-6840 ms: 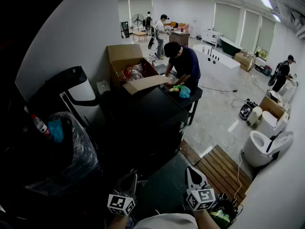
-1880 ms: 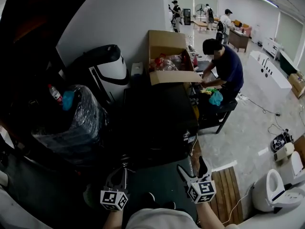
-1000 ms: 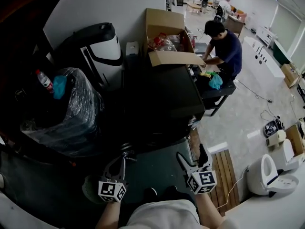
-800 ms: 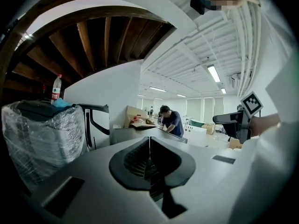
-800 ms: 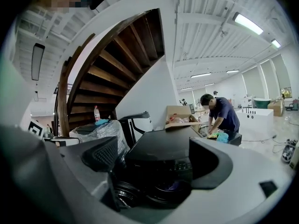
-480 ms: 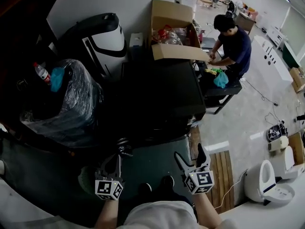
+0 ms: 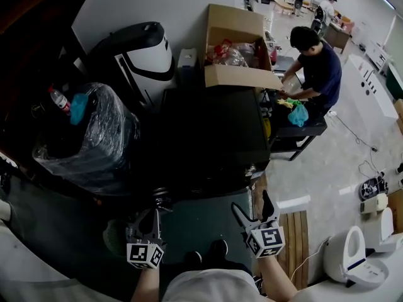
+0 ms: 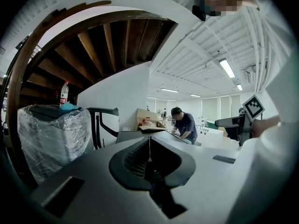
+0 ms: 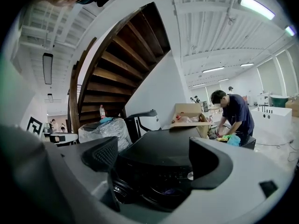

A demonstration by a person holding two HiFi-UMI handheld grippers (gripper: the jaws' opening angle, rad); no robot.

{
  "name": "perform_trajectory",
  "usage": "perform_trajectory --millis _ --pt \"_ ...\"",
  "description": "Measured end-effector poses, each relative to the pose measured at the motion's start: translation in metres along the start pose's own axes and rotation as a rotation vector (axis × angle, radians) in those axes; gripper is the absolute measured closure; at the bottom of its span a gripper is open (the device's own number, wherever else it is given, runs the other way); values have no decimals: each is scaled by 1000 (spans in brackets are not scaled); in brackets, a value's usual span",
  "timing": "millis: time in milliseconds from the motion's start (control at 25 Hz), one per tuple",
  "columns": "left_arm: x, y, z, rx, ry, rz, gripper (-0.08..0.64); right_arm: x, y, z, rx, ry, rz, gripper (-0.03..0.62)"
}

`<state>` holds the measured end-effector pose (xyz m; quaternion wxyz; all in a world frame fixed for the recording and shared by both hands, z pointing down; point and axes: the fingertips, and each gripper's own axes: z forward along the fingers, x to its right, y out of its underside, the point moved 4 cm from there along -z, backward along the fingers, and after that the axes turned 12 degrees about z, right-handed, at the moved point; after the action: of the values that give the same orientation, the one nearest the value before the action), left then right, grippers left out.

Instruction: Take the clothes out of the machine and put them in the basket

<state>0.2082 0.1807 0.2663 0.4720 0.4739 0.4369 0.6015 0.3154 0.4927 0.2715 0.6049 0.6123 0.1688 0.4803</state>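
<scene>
Head view: machine [image 7: 211,137] at mid-frame, left gripper [image 7: 154,209] and right gripper [image 7: 252,205] low before it; unloading apparently not begun.

Left gripper view: jaws pressed together, empty.

Right gripper view: jaws wide apart, empty; clothes [image 9: 169,191] possibly inside the drum, low centre.

Large open showroom-like hall: a toilet [image 7: 350,261], a bathtub [image 7: 368,74], a cardboard box [image 7: 234,27], wooden stairs [image 9: 119,59], ceiling strip lights [image 9: 254,6].
</scene>
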Motion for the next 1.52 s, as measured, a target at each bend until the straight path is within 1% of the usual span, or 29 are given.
perform_trajectory --millis 120,240,440,600,800,960,1240,1520 --pt "-3 2 1 -4 -15 -2 538 4 2 4 -10 -2 9 124" --pt "-13 8 5 -3 -27 -7 538 -2 3 10 -8 -8 18 126" --pt "-26 24 1 -17 -19 -18 538 -17 12 21 -24 -3 5 126" --pt "-39 40 0 -17 -18 -3 538 -20 22 24 -4 20 5 124" --pt "-60 63 -5 -13 -49 -1 538 -18 48 30 -15 30 -4 124" --pt "-66 85 -6 -13 -59 7 538 -11 69 35 -10 44 -3 127" --pt "-58 129 6 -3 -62 -1 538 4 114 55 -10 36 -10 130" --pt "-45 172 24 16 -52 -3 538 22 152 75 25 26 8 133"
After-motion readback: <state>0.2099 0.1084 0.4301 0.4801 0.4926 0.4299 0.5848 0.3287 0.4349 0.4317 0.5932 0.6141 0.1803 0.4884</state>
